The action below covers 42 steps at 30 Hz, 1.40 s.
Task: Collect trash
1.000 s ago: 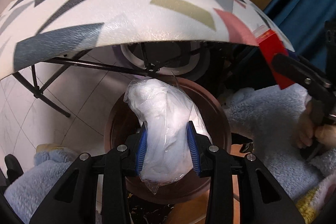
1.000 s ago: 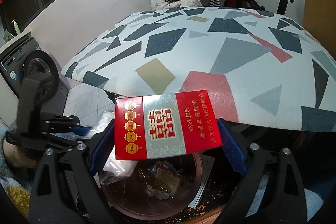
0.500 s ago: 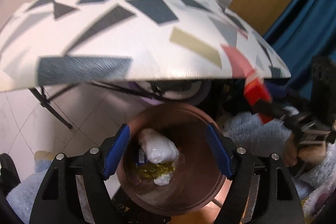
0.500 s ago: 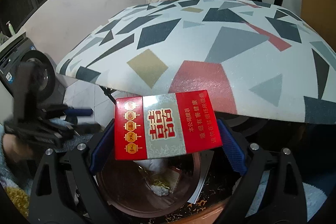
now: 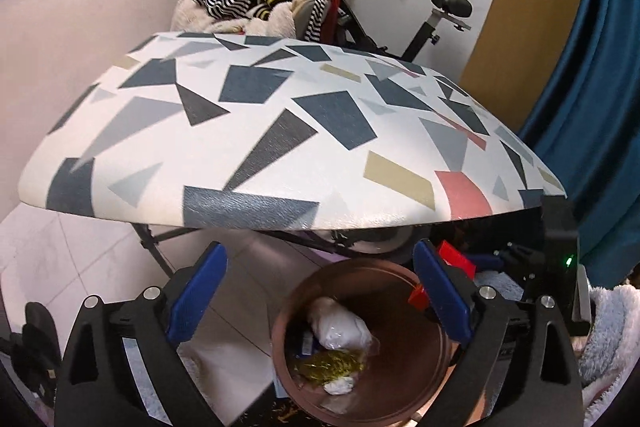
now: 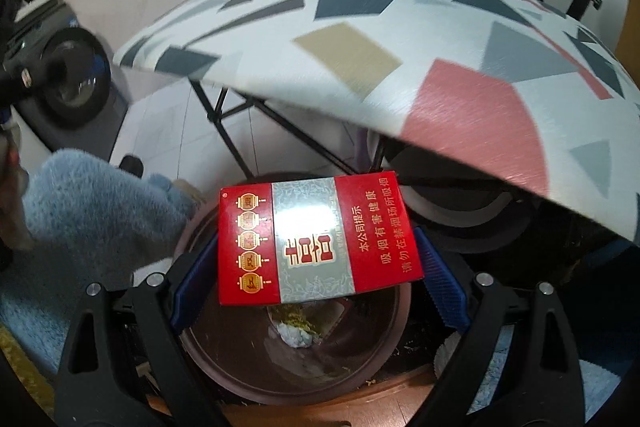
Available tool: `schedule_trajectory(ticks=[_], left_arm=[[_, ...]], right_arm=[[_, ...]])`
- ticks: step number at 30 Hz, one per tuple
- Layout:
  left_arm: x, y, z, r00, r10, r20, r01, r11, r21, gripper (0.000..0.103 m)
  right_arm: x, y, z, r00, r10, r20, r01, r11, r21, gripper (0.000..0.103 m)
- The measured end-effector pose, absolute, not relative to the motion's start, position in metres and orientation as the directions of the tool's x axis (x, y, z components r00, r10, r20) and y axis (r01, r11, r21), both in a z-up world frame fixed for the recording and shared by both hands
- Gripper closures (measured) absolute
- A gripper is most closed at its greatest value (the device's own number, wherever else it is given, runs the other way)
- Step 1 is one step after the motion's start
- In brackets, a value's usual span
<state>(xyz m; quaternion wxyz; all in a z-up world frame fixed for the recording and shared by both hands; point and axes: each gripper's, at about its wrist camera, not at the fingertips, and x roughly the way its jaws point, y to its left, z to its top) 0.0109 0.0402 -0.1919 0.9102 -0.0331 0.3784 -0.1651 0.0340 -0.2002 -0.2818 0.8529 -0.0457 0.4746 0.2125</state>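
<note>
A brown round trash bin [image 5: 400, 283] stands on the floor under the table edge. A white plastic bag [image 5: 340, 327] lies inside it on yellow-green scraps. My left gripper [image 5: 316, 291] is open and empty, raised above the bin's left side. My right gripper [image 6: 316, 263] is shut on a red and silver cigarette box [image 6: 316, 239] and holds it flat right above the bin [image 6: 280, 359]. The box's red corner [image 5: 456, 259] shows in the left wrist view behind my right blue pad.
A table with a white cloth of grey, blue, tan and pink shapes [image 5: 280, 131] overhangs the bin. A blue fluffy sleeve [image 6: 100, 211] is at left. A clothes pile and an exercise bike [image 5: 420, 7] stand behind. A washing machine [image 6: 68, 83] stands at far left.
My left gripper opened and dropped the white bag into the bin, then rose and pulled back. My right gripper moved the cigarette box down over the bin.
</note>
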Motion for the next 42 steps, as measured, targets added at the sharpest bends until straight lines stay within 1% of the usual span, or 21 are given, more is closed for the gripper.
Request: schedule_trajectory(ticks=[6,17,18,19,24,33,37,39,42], left_arm=[[0.006,0.046,-0.193,0.675,-0.300,-0.674,0.251,0.952,-0.173,0.011],[0.004,0.051,-0.198,0.678,-0.277,-0.681,0.232,0.960,-0.160,0.011],[0.004,0.051,-0.198,0.678,-0.276,-0.681,0.231,0.960,-0.158,0.011],[0.004,0.051,-0.198,0.679,-0.274,-0.681,0.231,0.960,-0.157,0.011],[0.003,0.050,-0.197,0.683,-0.267,-0.680,0.226,0.962,-0.150,0.011],[0.001,0.044,-0.181,0.716,-0.244,-0.654,0.237,0.966,-0.102,0.010],[0.003,0.039,-0.164,0.746,-0.232,-0.624,0.243,0.967,-0.069,0.009],[0.005,0.036,-0.152,0.762,-0.228,-0.606,0.246,0.968,-0.055,0.006],[0.010,0.030,-0.135,0.782,-0.221,-0.583,0.243,0.969,-0.042,0.006]], right_arm=[[0.036,-0.183,-0.298,0.410,0.303,-0.860,-0.439,0.893,0.105,0.013],[0.039,-0.168,-0.313,0.364,0.277,-0.889,-0.454,0.887,0.091,0.011],[0.038,-0.168,-0.313,0.363,0.277,-0.890,-0.453,0.887,0.092,0.010],[0.038,-0.169,-0.313,0.367,0.278,-0.888,-0.451,0.888,0.092,0.007],[0.037,-0.172,-0.310,0.381,0.278,-0.882,-0.443,0.892,0.090,0.006],[0.029,-0.193,-0.278,0.504,0.293,-0.812,-0.387,0.918,0.091,0.006],[0.031,-0.210,-0.246,0.584,0.278,-0.763,-0.330,0.940,0.089,0.006],[0.034,-0.218,-0.231,0.614,0.260,-0.745,-0.304,0.949,0.081,0.006],[0.040,-0.229,-0.202,0.664,0.234,-0.710,-0.264,0.962,0.070,0.006]])
